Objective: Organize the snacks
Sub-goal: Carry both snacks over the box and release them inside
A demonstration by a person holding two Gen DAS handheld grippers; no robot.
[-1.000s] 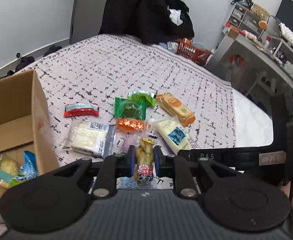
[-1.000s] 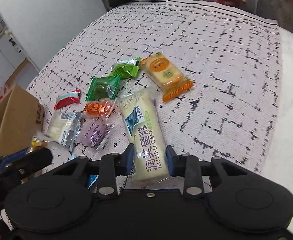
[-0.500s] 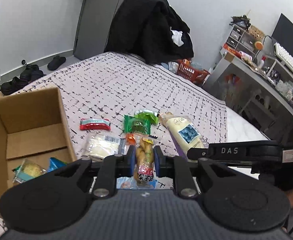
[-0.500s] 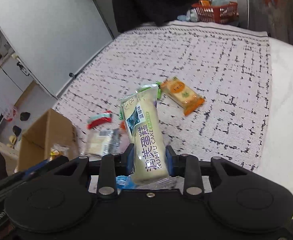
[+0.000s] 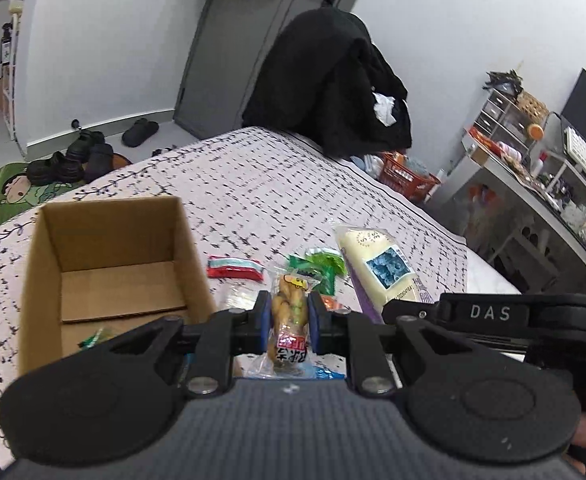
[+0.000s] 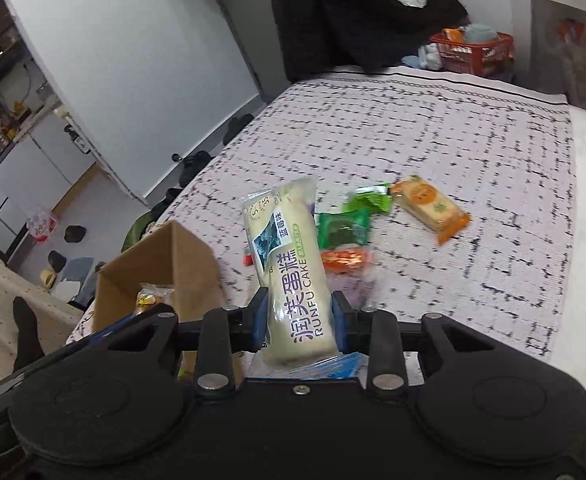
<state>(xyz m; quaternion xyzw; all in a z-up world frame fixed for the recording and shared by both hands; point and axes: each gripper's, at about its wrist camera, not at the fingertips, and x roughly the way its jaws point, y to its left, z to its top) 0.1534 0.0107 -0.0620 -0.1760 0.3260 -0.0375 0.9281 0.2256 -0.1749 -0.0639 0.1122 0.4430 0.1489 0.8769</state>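
Observation:
My left gripper (image 5: pixel 289 320) is shut on a small clear packet of yellow-brown snack (image 5: pixel 289 312), held above the bed just right of the open cardboard box (image 5: pixel 109 240). My right gripper (image 6: pixel 299 320) is shut on a long cream cake pack (image 6: pixel 289 268) printed "RUNFU CAKE", lifted over the bed; the same cake pack (image 5: pixel 377 264) shows in the left wrist view. On the patterned bedspread (image 6: pixel 453 128) lie a red-and-teal packet (image 5: pixel 235 269), green packets (image 6: pixel 343 226), an orange-red packet (image 6: pixel 343 260) and an orange biscuit pack (image 6: pixel 431 210). The box holds a few wrapped snacks (image 5: pixel 95 336).
A chair draped with black clothes (image 5: pixel 333 80) stands beyond the bed. A red basket (image 5: pixel 407 174) and a cluttered desk (image 5: pixel 533 176) are at the right. Shoes (image 5: pixel 77 156) lie on the floor to the left. A person's dark-socked foot (image 6: pixel 27 328) is near the box.
Both grippers have risen off the bed with their packs still gripped. The box has come further into the left wrist view, and the loose snacks now look smaller and lower.

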